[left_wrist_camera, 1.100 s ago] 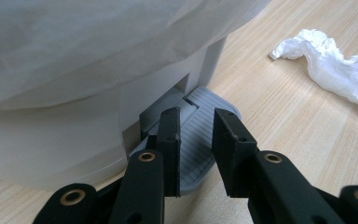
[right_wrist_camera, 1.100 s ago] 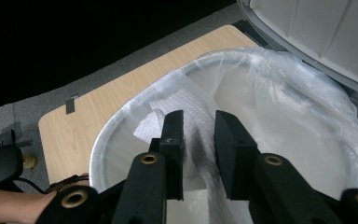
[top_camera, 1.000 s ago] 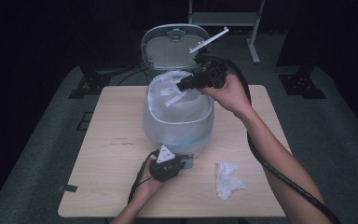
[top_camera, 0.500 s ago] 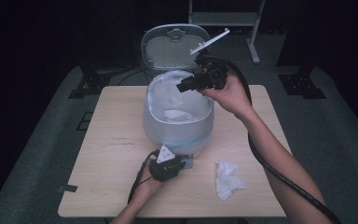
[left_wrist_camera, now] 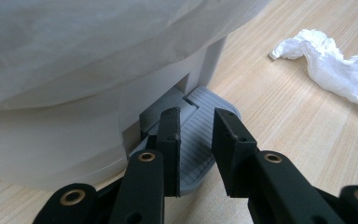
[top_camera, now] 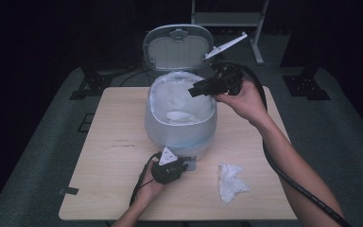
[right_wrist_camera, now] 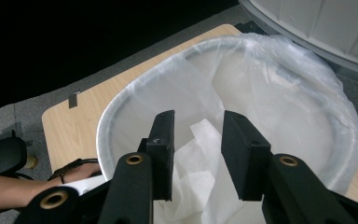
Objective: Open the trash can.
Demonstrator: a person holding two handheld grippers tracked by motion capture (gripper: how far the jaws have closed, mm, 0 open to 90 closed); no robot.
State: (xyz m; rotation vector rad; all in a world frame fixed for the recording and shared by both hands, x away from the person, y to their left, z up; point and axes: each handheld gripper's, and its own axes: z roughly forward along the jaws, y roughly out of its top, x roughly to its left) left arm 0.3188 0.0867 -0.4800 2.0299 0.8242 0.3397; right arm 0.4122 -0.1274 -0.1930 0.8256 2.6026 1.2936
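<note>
Lit from above, on the table (top_camera: 113,189) alone; surroundings in the high view nearly black. Mild glare on the bin liner (top_camera: 182,101), washed out to near white in the left gripper view. Soft, short shadows under the crumpled tissue (top_camera: 231,182). High view slightly soft and grainy. Near jaws sharp in both gripper views; far background dark, a little blurred.

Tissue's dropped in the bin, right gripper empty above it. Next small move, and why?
Probably swing the right gripper down to the crumpled tissue on the table and grab it. Its jaws have just been opening with nothing between them, one tissue already lies in the bin, and the left gripper presses the pedal, lid up.
</note>
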